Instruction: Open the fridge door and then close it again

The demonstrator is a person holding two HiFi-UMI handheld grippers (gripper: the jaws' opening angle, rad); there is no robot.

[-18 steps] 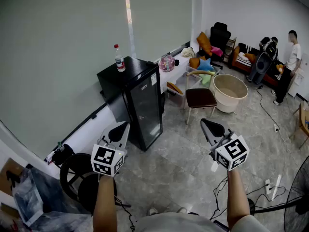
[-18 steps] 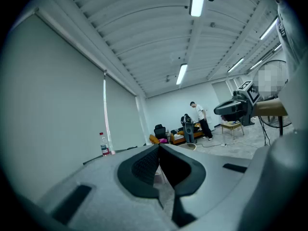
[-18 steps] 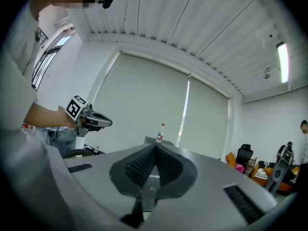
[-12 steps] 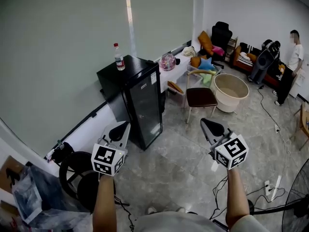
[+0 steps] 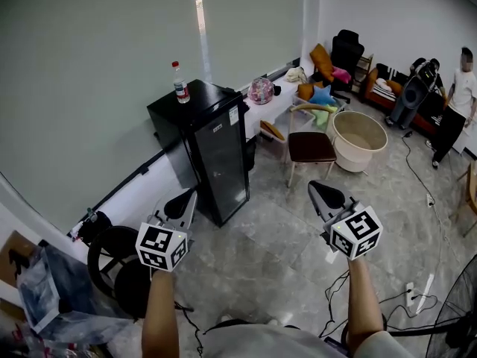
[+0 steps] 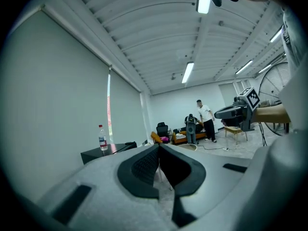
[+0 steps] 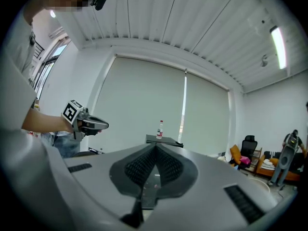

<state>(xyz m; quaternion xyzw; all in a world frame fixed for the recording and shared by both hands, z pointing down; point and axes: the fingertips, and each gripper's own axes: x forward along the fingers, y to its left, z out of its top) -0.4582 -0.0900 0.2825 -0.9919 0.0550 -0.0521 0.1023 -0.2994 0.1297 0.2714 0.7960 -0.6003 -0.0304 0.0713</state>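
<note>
A small black fridge (image 5: 212,151) stands against the pale wall with its glass door closed; a plastic bottle (image 5: 180,87) rests on its top. My left gripper (image 5: 184,197) is held level below and left of the fridge, jaws shut on nothing. To the right of the fridge my right gripper (image 5: 319,190) hovers over the floor, also shut and empty. Both are well short of the door. In the left gripper view the fridge top (image 6: 108,149) and bottle (image 6: 102,139) show at left beyond the jaws. The right gripper view has the bottle (image 7: 159,129) straight ahead.
A wooden chair (image 5: 308,149) and a round beige tub (image 5: 356,142) stand right of the fridge. A black fan (image 5: 119,267) and a bag sit by my left arm. Cables and a power strip (image 5: 423,289) lie on the floor. A person (image 5: 452,107) stands far right.
The head view has shifted slightly, so the fridge sits a little higher and nearer the middle. Both grippers keep their places and stay shut.
</note>
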